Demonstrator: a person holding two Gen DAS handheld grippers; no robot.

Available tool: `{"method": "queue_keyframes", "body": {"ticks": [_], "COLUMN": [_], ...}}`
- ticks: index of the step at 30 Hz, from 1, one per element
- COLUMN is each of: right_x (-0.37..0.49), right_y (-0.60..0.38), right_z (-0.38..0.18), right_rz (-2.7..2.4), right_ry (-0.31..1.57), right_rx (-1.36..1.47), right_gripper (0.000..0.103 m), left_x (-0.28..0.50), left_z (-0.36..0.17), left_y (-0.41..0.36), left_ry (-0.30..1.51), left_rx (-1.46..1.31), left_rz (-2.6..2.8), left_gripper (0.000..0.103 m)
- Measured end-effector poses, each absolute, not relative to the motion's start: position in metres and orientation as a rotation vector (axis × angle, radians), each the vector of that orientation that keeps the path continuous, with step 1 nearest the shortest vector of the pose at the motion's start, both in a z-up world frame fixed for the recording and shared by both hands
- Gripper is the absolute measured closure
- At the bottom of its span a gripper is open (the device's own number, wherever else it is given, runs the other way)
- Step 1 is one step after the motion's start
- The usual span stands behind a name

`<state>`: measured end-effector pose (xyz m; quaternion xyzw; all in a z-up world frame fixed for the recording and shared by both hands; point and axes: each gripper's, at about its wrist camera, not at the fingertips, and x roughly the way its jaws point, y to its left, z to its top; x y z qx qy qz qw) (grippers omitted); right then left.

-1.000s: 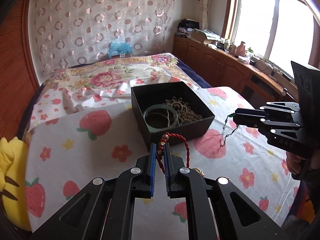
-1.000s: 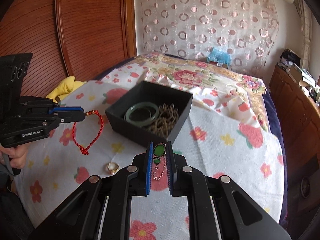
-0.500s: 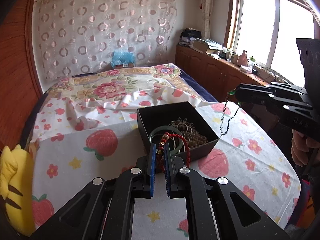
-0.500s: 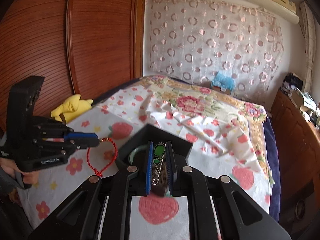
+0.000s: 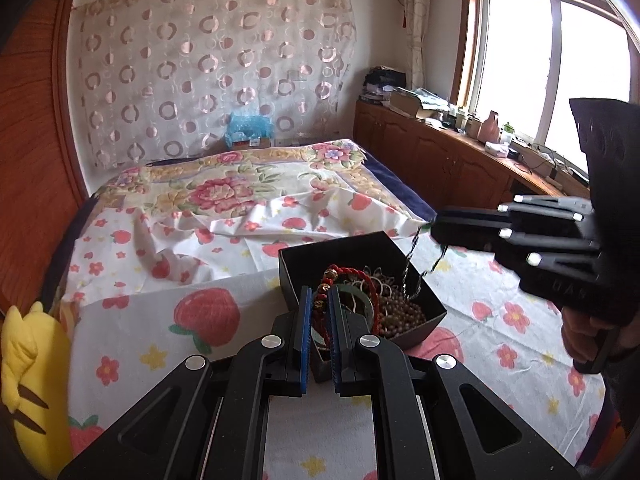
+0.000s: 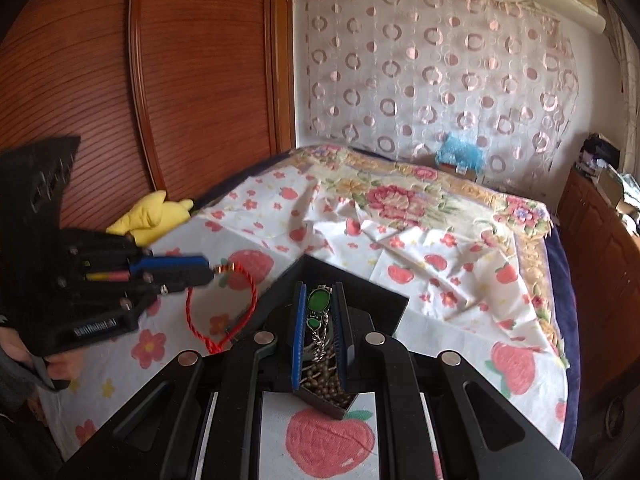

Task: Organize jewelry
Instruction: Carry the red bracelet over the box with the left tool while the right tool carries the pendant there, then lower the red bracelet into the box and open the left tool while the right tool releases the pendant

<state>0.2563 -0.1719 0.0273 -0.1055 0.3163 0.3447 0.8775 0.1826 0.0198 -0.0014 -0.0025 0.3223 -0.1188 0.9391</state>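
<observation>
A black open box (image 5: 424, 303) sits on the strawberry-print cloth and holds a green bangle (image 5: 362, 300), brown beads (image 5: 394, 312) and a metal piece. My left gripper (image 5: 320, 304) is shut on a red cord bracelet (image 5: 370, 284) with gold beads, held over the box's near edge; the bracelet also shows in the right wrist view (image 6: 224, 308). My right gripper (image 6: 319, 312) is shut on a green-stone pendant necklace (image 6: 319, 300), whose chain (image 5: 414, 264) hangs into the box (image 6: 380, 300). The right gripper shows at the right of the left wrist view (image 5: 436, 230).
A yellow plush toy (image 5: 28, 368) lies at the cloth's left edge, also seen in the right wrist view (image 6: 154, 216). A floral bedspread (image 5: 224, 192) lies behind the box. Wooden cabinets (image 5: 460, 160) line the right wall under the window. A wooden wardrobe (image 6: 160, 80) stands left.
Both grippers have moved in over the box with their pieces. The red bracelet now hangs above the box's near side and the necklace chain dips into the box.
</observation>
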Motion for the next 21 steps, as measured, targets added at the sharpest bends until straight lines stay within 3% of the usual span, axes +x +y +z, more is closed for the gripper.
{"method": "queue_keyframes", "body": {"ticks": [21], "right_x": [0.258], "right_y": [-0.191], "right_z": [-0.011], "right_rz": [0.654], "right_ry": [0.758], "right_rx": [-0.18], "right_gripper": [0.087], "left_x": [0.236], "left_z": [-0.015], "left_y": [0.007], "left_ry": [0.691], "left_rx": [0.004], "left_rz": [-0.263], "left_gripper": [0.096]}}
